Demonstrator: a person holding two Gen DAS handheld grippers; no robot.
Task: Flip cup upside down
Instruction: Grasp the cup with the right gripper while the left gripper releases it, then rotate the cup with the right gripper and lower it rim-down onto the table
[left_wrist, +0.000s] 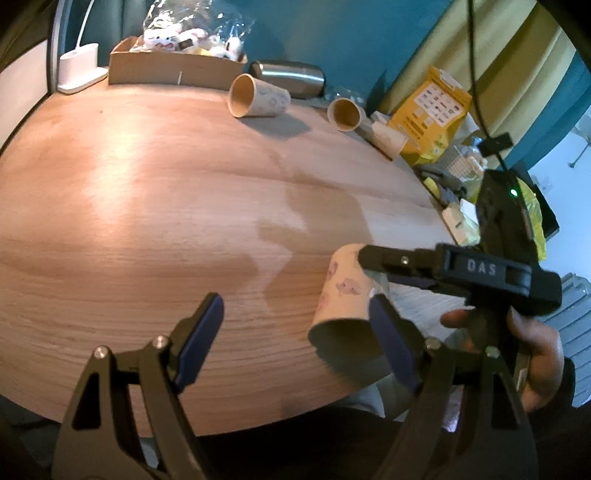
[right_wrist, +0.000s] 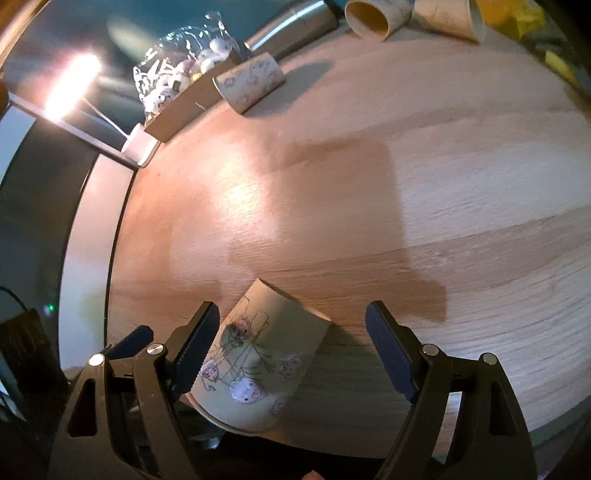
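A paper cup with pink cartoon prints (right_wrist: 255, 362) lies on its side at the near edge of the wooden table (right_wrist: 332, 184). My right gripper (right_wrist: 291, 354) is open around it, its left finger (right_wrist: 195, 347) next to the cup's side and its right finger well clear. In the left wrist view the same cup (left_wrist: 343, 295) shows with its mouth toward me, and the right gripper (left_wrist: 376, 280) reaches over it. My left gripper (left_wrist: 295, 332) is open and empty, just left of the cup.
Two more paper cups (left_wrist: 256, 96) (left_wrist: 345, 114) lie on their sides at the table's far edge. A steel flask (left_wrist: 291, 77), a cardboard box of plush toys (left_wrist: 173, 66), a white charger (left_wrist: 79, 66) and a yellow bag (left_wrist: 432, 110) stand behind them.
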